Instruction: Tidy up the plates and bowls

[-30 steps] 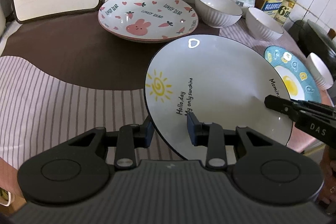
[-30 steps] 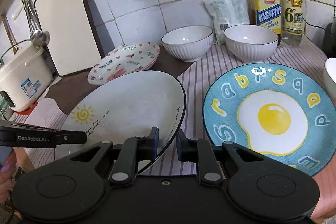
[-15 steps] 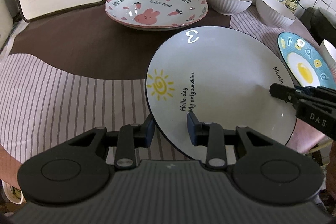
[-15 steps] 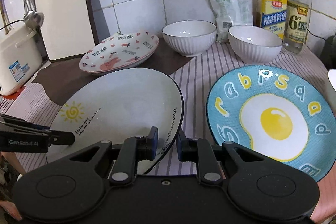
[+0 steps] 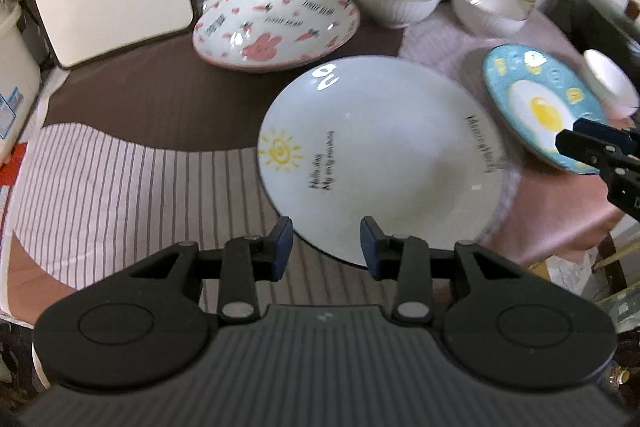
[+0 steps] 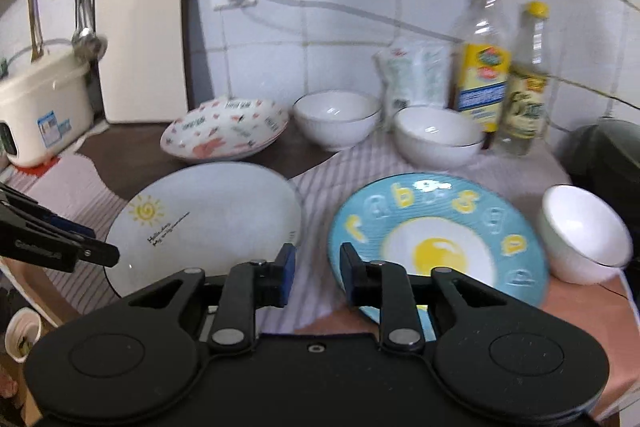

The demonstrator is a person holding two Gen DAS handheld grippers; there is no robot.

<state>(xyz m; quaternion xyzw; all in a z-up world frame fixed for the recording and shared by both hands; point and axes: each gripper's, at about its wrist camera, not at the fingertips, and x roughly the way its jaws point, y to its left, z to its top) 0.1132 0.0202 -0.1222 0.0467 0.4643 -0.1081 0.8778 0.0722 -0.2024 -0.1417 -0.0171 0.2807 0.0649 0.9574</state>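
1. Landmark is the sun plate (image 5: 380,155): flat on the striped cloth (image 5: 120,187), its far edge over the brown mat (image 5: 132,99)
2. Our left gripper (image 5: 326,247) has jaws opening; the plate's near rim sits between the pads, no pad pressing that we can see, so it's let go
3. Our right gripper (image 6: 316,273) is opening too, with nothing between its pads; it hangs over the gap between the sun plate and the egg plate (image 6: 440,239)
4. Step as we read it: sun plate just set down, both tools clearing off it
5. Next move likely calls for another plate to stack; the egg plate just right of the sun plate is nearest, and it needs a rim pinch
6. Behind the sun plate: rabbit plate (image 5: 276,27) on the mat, empty
7. Behind-right: two white bowls (image 6: 338,119) (image 6: 438,135), both empty, bottles (image 6: 484,59) behind them
8. Third white bowl (image 6: 584,235) beyond the egg plate, tilted, empty, near the counter edge, so that's a knock-off risk
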